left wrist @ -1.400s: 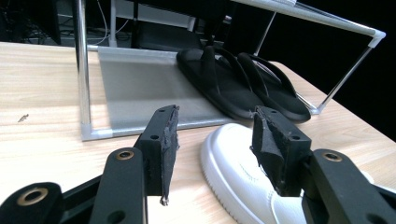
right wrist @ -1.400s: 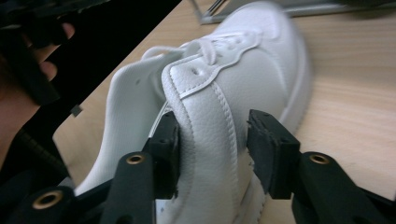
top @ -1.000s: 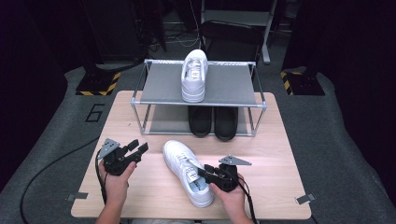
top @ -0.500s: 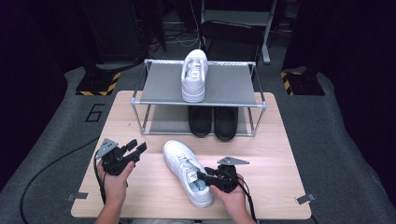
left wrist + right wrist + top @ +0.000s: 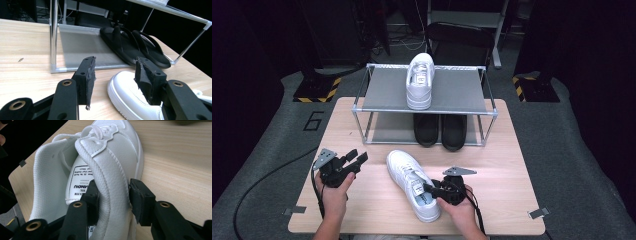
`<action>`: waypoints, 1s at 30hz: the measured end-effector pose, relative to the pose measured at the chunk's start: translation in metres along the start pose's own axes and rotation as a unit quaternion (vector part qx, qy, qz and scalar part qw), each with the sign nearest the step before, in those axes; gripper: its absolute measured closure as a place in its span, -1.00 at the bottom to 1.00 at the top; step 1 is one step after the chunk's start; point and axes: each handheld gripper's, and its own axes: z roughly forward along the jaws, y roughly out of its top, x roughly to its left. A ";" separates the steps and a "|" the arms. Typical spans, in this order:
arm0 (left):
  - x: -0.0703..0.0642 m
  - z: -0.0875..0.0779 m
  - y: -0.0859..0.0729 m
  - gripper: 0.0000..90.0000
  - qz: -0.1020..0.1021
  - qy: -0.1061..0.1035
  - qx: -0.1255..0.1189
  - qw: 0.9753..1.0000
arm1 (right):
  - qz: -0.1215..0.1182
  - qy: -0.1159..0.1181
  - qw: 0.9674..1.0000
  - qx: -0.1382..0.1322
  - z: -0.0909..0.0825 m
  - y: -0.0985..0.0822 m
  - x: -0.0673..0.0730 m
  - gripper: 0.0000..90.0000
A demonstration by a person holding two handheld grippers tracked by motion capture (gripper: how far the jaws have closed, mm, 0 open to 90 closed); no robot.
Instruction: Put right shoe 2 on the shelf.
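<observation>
Right gripper with fingers astride the side wall of the near white sneaker: one inside the shoe against the tongue label, one outside, jaws just closing onto the collar, outer pad touching or just shy of the leather — hard to tell. Left gripper at nine o'clock from that sneaker, fingers spread wide, holding nothing, touching nothing; sneaker's toe just beyond and to the right in the left gripper view, apart from the pads. Counted: two white sneakers, two black slippers, two grippers, one shoe rack. Near sneaker lying on the desk, toe toward eleven o'clock, heel toward five o'clock by the right hand. Second white sneaker on the top shelf of the shoe rack at twelve o'clock. Black slippers side by side on the lower shelf.
</observation>
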 end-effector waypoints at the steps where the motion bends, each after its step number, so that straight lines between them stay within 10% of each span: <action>1: 0.001 0.000 0.000 0.12 0.000 0.000 -0.001 1.000 | 0.002 -0.001 1.000 0.001 0.000 0.000 0.000 0.41; 30: 0.011 -0.006 -0.004 0.12 -0.011 0.010 0.000 1.000 | 0.012 -0.035 0.999 -0.037 -0.005 -0.004 0.003 0.78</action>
